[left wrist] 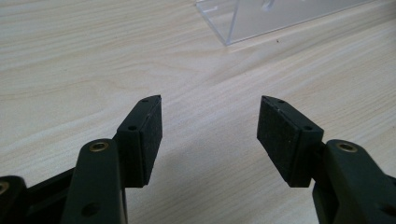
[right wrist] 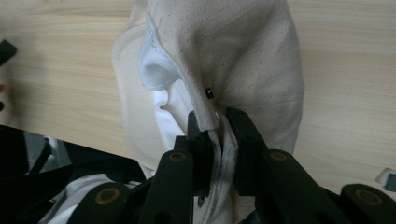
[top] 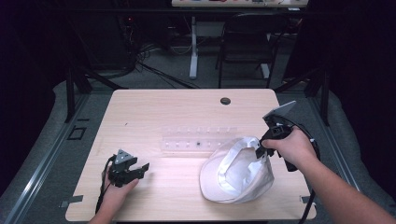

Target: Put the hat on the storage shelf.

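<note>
- A pale wooden worktop point(top: 154, 116) sits at the centre of the high view, with dark floor, cables and a chair beyond its far edge.
- My right gripper point(top: 261, 150) is at the right of centre in the high view. Its fingers point(right wrist: 243, 135) are pressed together on the rim of a white cap point(top: 236, 170), pinching a fold of cloth.
- The cap lies lower right of centre, inside facing up, its rim lifted where I hold it while the rest appears to rest on the wood.
- My left gripper point(top: 139, 169) is at the lower left, well apart from the cap. Its fingers point(left wrist: 144, 135) are spread wide with nothing between them, low over bare wood.
- A clear plastic rack point(top: 198, 140) lies at mid-frame, just beyond the cap.
- Risk, as I judge it: my pinch holds only a thin edge of soft cloth, so a quick lift could let the fabric slide out and the cap drop.
- Dragging the cap towards the top of the frame could snag or shove the clear rack.
</note>
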The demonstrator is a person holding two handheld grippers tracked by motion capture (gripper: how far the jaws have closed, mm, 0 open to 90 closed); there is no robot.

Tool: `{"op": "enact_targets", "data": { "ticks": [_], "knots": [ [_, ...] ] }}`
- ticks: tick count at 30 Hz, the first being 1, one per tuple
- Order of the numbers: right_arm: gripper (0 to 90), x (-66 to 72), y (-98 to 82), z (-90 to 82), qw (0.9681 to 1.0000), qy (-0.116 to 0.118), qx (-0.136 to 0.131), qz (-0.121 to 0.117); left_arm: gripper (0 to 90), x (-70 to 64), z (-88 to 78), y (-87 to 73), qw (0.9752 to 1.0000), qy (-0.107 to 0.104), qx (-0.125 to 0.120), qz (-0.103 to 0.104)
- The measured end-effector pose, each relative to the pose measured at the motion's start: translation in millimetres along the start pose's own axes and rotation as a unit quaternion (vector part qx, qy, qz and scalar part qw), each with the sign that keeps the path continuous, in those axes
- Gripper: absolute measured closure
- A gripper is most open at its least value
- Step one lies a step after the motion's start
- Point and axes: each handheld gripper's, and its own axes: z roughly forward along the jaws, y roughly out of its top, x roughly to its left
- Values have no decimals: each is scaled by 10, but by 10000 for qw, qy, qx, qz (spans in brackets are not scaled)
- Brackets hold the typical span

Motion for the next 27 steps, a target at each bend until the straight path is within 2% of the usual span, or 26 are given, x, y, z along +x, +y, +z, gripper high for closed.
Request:
{"op": "enact_targets", "data": {
  "ticks": [4,7,8,9,16,19,24,25,27],
  "knots": [
    [806,-46,0,-39,9994,307,72,109,408,1,1,0,10000,2,7,0],
    [806,-76,-17,-41,9979,609,-57,235,409,-1,3,0,10000,1,4,5],
    [806,-92,-18,-52,9974,693,-16,179,409,-5,8,-3,10000,22,-32,-3],
    [806,-83,-29,-43,9971,708,-120,233,409,-5,8,-3,10000,22,-32,-2],
    [806,-111,-61,-56,9942,1015,-193,289,408,-7,6,-3,10000,32,-41,-13],
    [807,-111,-67,-103,9920,1210,-167,319,408,-8,8,-3,10000,31,-39,-14],
    [808,-76,-76,-173,9896,1383,-242,305,409,-11,7,-3,10000,28,-48,-19],
    [808,-46,-76,-219,9881,1481,-270,316,408,-11,7,-3,10000,29,-47,-9],
    [808,-28,-72,-268,9876,1522,-228,306,409,-13,5,-3,10000,28,-51,-9]
  ]
}}
